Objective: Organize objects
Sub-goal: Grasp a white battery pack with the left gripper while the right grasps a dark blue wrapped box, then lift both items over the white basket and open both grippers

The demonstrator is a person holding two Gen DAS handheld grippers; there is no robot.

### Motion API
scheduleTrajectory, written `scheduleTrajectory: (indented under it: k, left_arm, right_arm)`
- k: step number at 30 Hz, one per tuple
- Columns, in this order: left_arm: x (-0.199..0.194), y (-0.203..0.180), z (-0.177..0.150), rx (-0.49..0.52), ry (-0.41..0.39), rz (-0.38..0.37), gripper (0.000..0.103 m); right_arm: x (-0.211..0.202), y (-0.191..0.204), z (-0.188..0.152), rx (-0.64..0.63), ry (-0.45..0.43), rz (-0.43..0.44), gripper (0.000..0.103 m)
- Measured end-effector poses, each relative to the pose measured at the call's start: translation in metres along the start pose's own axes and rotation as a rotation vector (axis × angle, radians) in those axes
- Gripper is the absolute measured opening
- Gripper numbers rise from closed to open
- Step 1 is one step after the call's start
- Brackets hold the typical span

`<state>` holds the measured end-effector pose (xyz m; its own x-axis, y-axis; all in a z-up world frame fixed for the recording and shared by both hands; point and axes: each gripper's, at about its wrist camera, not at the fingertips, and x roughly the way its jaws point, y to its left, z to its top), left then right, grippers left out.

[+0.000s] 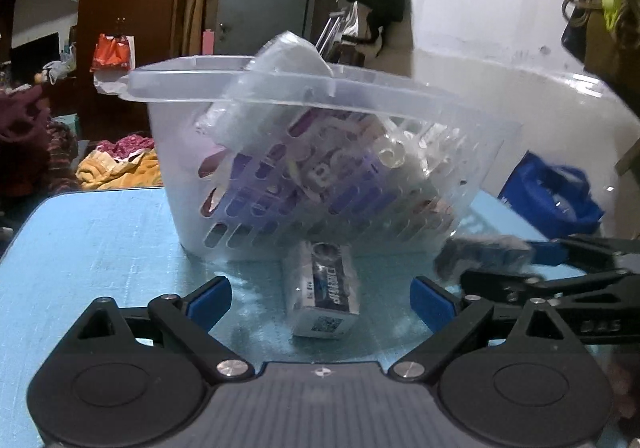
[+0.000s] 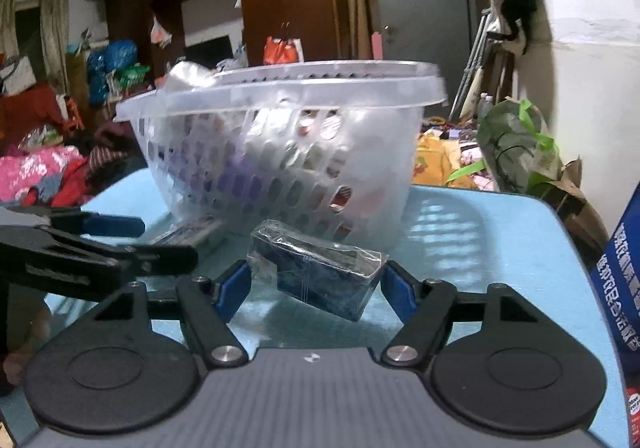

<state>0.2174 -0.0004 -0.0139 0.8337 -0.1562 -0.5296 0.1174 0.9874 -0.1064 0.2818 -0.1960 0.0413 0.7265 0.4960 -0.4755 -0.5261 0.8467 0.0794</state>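
Left gripper (image 1: 322,298) is spread wide, nothing pinched, with a small white-and-blue box (image 1: 325,288) lying flat on the table (image 1: 100,240) between its blue pads but touching neither. That box's far end sits right at the foot of the basket (image 1: 280,152).

Right gripper (image 2: 314,284) has its two blue pads pressed against the ends of a dark blue pack (image 2: 320,274) wrapped in clear film, so it's grasping that one. The pack is tilted, one corner lower than the other, and I can't tell whether it's touching the table or just off it. From the left camera the right gripper comes in from the right edge, blurry, close beside the basket's right corner.

Straight ahead in both views is the clear slotted basket, already stuffed with purple packaging, clear bags and other bits I can't make out. Its handle (image 1: 192,82) lies folded across the rim, partly over the opening, and a clear wrapped thing (image 1: 288,56) pokes up above the rim.

Off to the side: a blue bag (image 1: 556,200) behind the basket's right corner, and a tall blue box (image 2: 624,280) at the right edge of the right view. Clothes piled up beyond the table.
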Motion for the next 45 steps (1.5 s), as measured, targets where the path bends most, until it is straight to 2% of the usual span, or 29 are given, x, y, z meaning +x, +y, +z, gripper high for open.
scheduleTrajectory:
  k: [1, 2, 3, 4, 5, 8, 12, 17, 22, 24, 32, 39, 45]
  left_arm:
    - [0.003, -0.003, 0.0, 0.008, 0.012, 0.011, 0.088]
    - [0.007, -0.006, 0.001, 0.019, 0.032, 0.019, 0.073]
    - [0.009, -0.006, 0.001, 0.023, 0.051, 0.017, 0.063]
    - [0.011, -0.005, 0.001, 0.017, 0.063, 0.013, 0.047]
    - [0.009, -0.004, 0.001, 0.013, 0.052, 0.015, 0.045]
    - [-0.002, 0.001, -0.001, 0.009, 0.008, 0.014, 0.045]
    - [-0.027, 0.01, -0.01, -0.015, -0.101, -0.044, 0.045]
    - [-0.052, 0.017, -0.022, -0.045, -0.224, -0.099, 0.045]
    - [-0.05, 0.021, -0.02, -0.066, -0.222, -0.16, 0.045]
    - [-0.049, 0.021, -0.02, -0.065, -0.22, -0.169, 0.045]
    - [-0.052, 0.022, -0.022, -0.066, -0.231, -0.178, 0.045]
    - [-0.052, 0.025, -0.023, -0.079, -0.236, -0.18, 0.045]
    - [-0.053, 0.025, -0.023, -0.08, -0.239, -0.179, 0.045]
  right_arm:
    - [0.0, 0.0, 0.0, 0.004, -0.006, 0.0, 0.074]
    - [0.0, -0.001, 0.001, 0.008, -0.01, 0.003, 0.074]
    - [0.001, 0.0, 0.003, 0.011, -0.016, 0.002, 0.074]
    - [0.002, 0.002, 0.003, 0.009, -0.022, 0.002, 0.074]
    - [0.002, 0.002, 0.004, 0.004, -0.027, 0.004, 0.074]
    - [-0.001, 0.003, 0.003, -0.006, -0.038, -0.004, 0.074]
    - [-0.004, 0.004, 0.002, -0.013, -0.068, -0.001, 0.074]
    - [-0.007, 0.0, 0.001, 0.008, -0.095, 0.049, 0.073]
    - [-0.013, 0.004, 0.0, -0.021, -0.135, 0.067, 0.073]
    - [-0.011, 0.007, 0.001, -0.037, -0.129, 0.043, 0.073]
    - [-0.012, 0.002, -0.001, -0.013, -0.14, 0.063, 0.073]
    - [-0.016, 0.012, -0.003, -0.074, -0.166, 0.061, 0.072]
    - [-0.018, 0.01, -0.003, -0.064, -0.185, 0.078, 0.072]
